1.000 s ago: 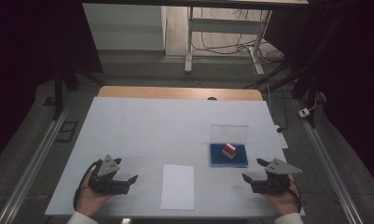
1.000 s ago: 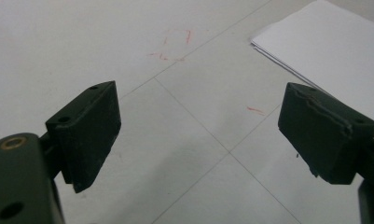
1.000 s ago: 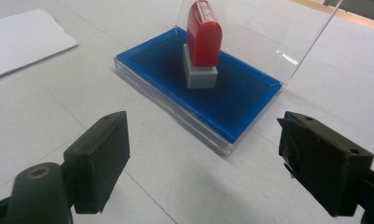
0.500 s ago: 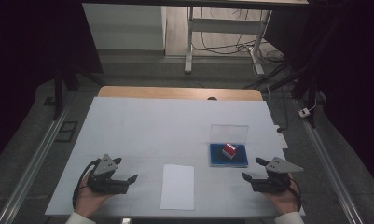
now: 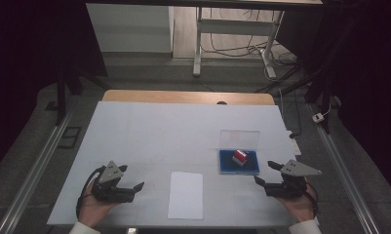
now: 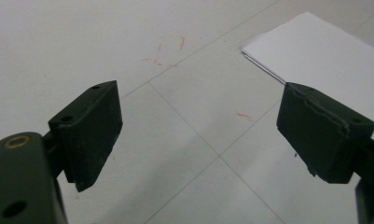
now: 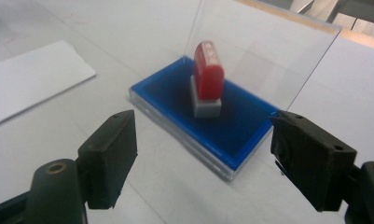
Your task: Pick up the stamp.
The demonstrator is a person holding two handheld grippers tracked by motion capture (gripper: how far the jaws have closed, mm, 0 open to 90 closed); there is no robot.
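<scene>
High view: red stamp (image 5: 240, 156) stood upright on blue ink pad (image 5: 228, 165), clear lid propped open behind for access; paper sheet (image 5: 185, 194) laid centre-front on tabletop (image 5: 149, 136), ready for stamping.
Left gripper view: left claw (image 6: 198, 135) spread wide, nothing held, pointed twd sheet.
Right gripper view: right claw (image 7: 205, 154) spread wide, empty, lined up w/ stamp, prob. for pick-up.

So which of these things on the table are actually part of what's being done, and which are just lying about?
Likely part of the job:
- red stamp, standing on the blue ink pad
- clear lid, propped upright behind
- white paper
- left gripper and right gripper, both open

Just lying about:
- cables on the floor
- red marks on the table
</scene>
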